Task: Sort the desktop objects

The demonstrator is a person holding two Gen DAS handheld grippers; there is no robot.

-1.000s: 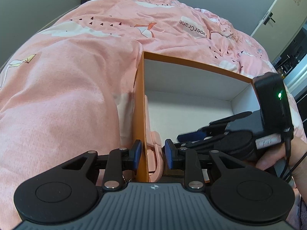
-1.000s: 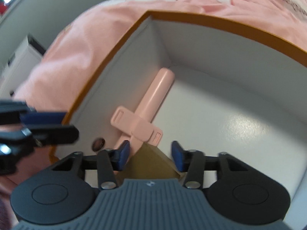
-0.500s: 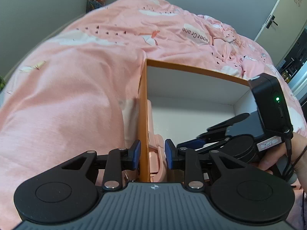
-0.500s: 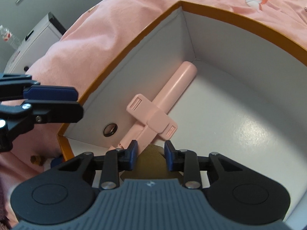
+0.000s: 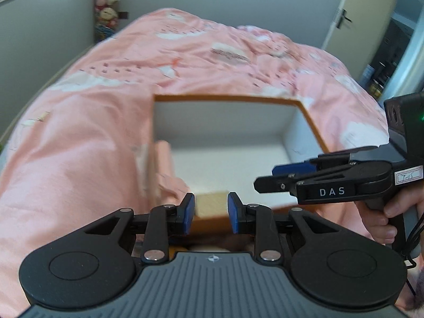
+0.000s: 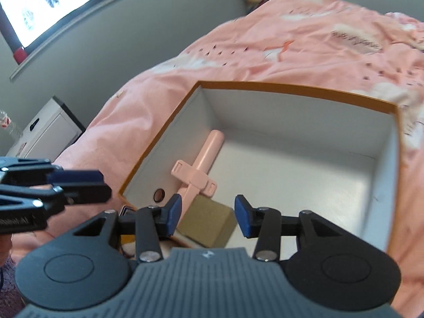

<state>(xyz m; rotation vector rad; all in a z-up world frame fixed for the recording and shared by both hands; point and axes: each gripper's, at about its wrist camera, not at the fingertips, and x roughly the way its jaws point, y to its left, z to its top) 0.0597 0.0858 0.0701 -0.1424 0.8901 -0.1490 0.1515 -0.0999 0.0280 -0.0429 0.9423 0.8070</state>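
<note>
Released, tan block (image 6: 209, 222) lies in box (image 6: 291, 90); pink tool (image 6: 204, 164) points at far corner.

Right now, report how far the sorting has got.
Done: the pink tool and tan block lie in the orange box. In hand: nothing; the right gripper and left gripper are open above the box. Left: small items outside the near corner, partly hidden.
</note>
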